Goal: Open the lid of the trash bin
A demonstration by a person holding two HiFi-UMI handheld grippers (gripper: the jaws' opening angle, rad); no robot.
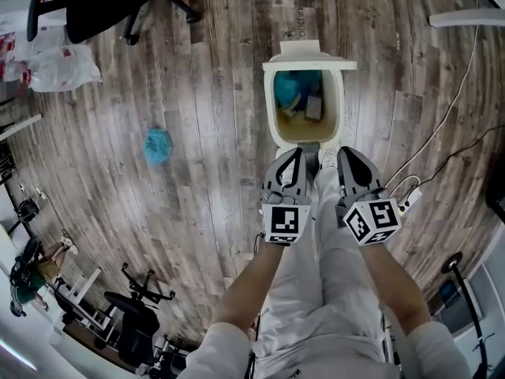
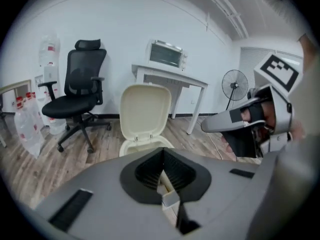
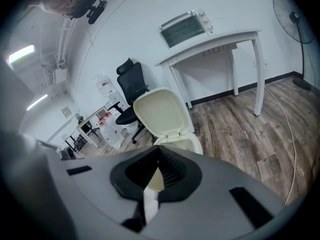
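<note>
The cream trash bin (image 1: 346, 110) stands on the wood floor with its lid (image 1: 309, 57) raised upright behind the opening. Inside lie a teal bundle (image 1: 290, 90) and some scraps. My left gripper (image 1: 298, 155) and right gripper (image 1: 342, 155) hover side by side just short of the bin's front rim, both shut and holding nothing. A white shoe (image 1: 327, 159) shows between them at the bin's base. In the left gripper view the lid (image 2: 145, 109) stands ahead of the shut left gripper (image 2: 162, 159), beside the right gripper (image 2: 216, 124). In the right gripper view the lid (image 3: 163, 115) rises beyond the right gripper (image 3: 158, 159).
A blue crumpled wad (image 1: 157, 145) lies on the floor left of the bin. A black office chair (image 1: 110, 2) and plastic bag (image 1: 60, 66) sit far left. Cables (image 1: 448, 118) and a power strip (image 1: 410, 202) run on the right. Behind: white table (image 2: 170, 77), toaster oven (image 2: 166, 54), fan (image 2: 234, 84).
</note>
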